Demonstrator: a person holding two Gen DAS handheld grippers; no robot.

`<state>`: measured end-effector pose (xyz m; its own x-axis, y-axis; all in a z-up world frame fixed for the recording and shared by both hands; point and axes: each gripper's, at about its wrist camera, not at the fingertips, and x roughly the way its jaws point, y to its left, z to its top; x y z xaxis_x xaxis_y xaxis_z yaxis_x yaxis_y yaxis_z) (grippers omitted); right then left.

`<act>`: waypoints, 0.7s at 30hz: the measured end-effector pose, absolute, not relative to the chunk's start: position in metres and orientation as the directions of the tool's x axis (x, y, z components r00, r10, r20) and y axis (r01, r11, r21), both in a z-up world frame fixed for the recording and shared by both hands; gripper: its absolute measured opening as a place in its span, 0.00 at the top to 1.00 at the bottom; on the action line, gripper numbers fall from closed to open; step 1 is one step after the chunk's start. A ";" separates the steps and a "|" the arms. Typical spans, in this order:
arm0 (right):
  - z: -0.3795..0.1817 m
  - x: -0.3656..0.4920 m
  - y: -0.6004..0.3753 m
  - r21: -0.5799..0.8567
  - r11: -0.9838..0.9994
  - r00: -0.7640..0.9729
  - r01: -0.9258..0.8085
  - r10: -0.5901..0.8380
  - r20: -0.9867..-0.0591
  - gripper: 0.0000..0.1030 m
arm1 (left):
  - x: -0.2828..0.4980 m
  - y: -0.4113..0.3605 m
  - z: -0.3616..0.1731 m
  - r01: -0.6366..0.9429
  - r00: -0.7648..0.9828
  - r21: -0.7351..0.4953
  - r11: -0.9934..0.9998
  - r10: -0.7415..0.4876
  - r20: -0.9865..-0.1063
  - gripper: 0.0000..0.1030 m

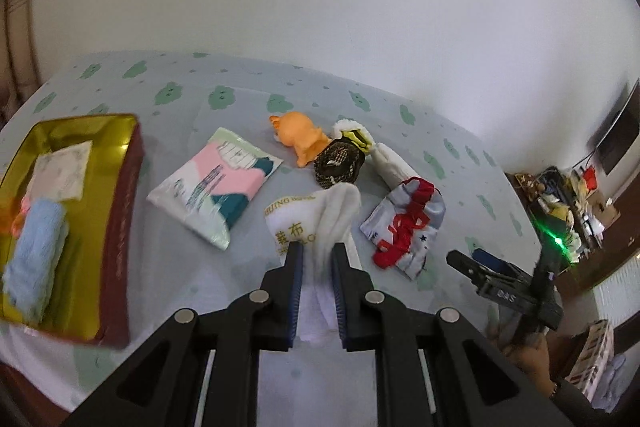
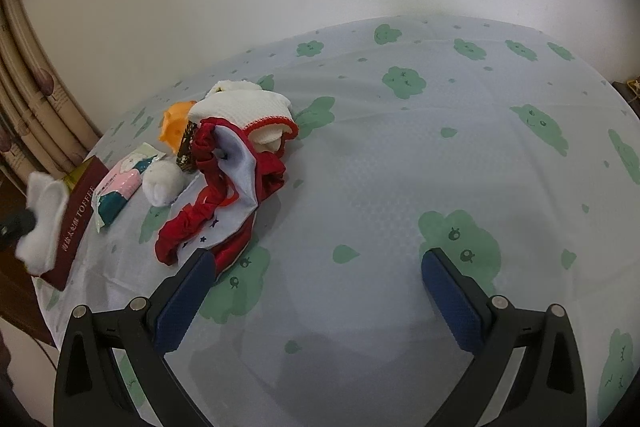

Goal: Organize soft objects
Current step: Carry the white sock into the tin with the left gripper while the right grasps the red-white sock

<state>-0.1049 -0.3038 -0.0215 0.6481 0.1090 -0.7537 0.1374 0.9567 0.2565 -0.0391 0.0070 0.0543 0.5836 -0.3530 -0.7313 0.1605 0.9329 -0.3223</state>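
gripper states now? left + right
Left gripper: closed on the white cloth.
Right gripper: open, holding nothing.

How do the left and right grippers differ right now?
The left gripper is shut on a white sock; the right gripper stands wide open with nothing between its fingers. The left gripper is near the red-and-gold tin; the right gripper is over bare bedsheet, beside the red-trimmed cloth. Both have black frames with blue pads and point down at the bed.
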 end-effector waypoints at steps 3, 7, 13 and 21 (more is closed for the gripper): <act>-0.023 -0.100 -0.300 0.254 0.959 0.621 0.130 0.121 -0.775 0.00 | -0.054 0.019 0.058 0.144 0.587 -0.331 0.932 -0.350 -0.730 0.86; -0.022 -0.085 -0.294 0.331 0.936 0.609 0.116 0.196 -0.768 0.00 | -0.067 0.032 0.064 0.138 0.592 -0.333 0.933 -0.347 -0.728 0.86; -0.024 -0.049 -0.271 0.274 0.959 0.584 0.073 0.182 -0.791 0.00 | -0.081 0.043 0.072 0.129 0.615 -0.317 0.940 -0.326 -0.718 0.86; -0.025 -0.040 -0.233 0.139 0.989 0.585 -0.049 0.141 -0.799 0.61 | -0.091 0.071 0.084 0.072 0.650 -0.340 0.938 -0.303 -0.697 0.86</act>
